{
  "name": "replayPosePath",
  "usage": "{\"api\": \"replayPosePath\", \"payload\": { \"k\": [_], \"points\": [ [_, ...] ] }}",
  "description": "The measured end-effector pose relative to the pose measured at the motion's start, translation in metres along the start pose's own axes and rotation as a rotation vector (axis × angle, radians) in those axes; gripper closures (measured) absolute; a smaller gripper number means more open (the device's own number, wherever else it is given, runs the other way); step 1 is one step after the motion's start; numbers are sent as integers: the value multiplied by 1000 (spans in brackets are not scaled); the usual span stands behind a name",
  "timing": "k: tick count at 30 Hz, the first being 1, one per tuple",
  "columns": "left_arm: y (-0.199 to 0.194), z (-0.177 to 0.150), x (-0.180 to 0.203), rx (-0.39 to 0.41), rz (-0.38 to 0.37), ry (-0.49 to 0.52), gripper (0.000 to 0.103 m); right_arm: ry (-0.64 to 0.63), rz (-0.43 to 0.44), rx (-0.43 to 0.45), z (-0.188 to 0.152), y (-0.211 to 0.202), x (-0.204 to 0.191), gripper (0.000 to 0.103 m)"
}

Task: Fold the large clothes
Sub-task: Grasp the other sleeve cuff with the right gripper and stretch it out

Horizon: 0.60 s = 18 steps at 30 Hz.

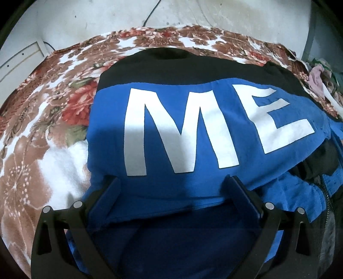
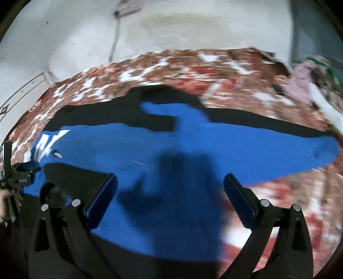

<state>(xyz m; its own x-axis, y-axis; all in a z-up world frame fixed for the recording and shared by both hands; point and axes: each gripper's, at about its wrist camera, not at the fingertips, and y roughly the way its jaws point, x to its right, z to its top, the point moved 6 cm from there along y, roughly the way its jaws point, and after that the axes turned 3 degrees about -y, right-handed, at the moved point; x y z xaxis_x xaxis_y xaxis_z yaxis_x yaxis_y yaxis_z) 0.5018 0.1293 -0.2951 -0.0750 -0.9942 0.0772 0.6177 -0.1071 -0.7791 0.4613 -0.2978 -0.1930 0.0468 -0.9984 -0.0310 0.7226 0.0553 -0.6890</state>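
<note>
A large blue and black garment [image 1: 193, 120] with big white letters "ME" lies on the floral bedspread [image 1: 42, 120]. Its left side is folded over. My left gripper [image 1: 173, 182] is open, its fingers just above the garment's near blue edge. In the right wrist view the same garment [image 2: 193, 146] spreads out with a blue and black sleeve toward the right. My right gripper [image 2: 170, 182] is open above the blue cloth, holding nothing. The view is motion-blurred. The left gripper [image 2: 12, 178] shows at the far left edge there.
The bed runs to a white wall [image 1: 193, 15] at the back with a cable [image 2: 113, 36] hanging down. A pile of other clothes [image 1: 321, 77] lies at the bed's far right corner. A dark zipped garment [image 1: 328, 188] lies at the right.
</note>
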Motion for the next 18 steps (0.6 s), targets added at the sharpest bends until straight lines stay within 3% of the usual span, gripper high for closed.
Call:
{"api": "replayPosePath", "payload": {
  "k": [4, 6, 8, 10, 15, 17, 18],
  "points": [
    [-15, 4, -4, 49, -8, -13, 5, 98, -81, -6, -30, -49, 94, 5],
    [-33, 10, -6, 78, 58, -17, 5, 171, -124, -16, -46, -70, 151, 5],
    [-66, 20, 12, 155, 29, -16, 5, 252, -164, -28, -59, -83, 207, 5],
    [-92, 27, 48, 176, -51, 29, 5, 320, -178, -38, -63, -87, 249, 5],
    [-133, 29, 145, 202, -164, 112, 5, 514, -144, -31, -56, -86, 339, 5],
    [-136, 28, 189, 196, -231, 129, 5, 606, -85, -19, -51, -79, 363, 5],
    [-136, 27, 207, 194, -250, 142, 5, 685, -8, -1, -49, -72, 380, 5]
  ]
}}
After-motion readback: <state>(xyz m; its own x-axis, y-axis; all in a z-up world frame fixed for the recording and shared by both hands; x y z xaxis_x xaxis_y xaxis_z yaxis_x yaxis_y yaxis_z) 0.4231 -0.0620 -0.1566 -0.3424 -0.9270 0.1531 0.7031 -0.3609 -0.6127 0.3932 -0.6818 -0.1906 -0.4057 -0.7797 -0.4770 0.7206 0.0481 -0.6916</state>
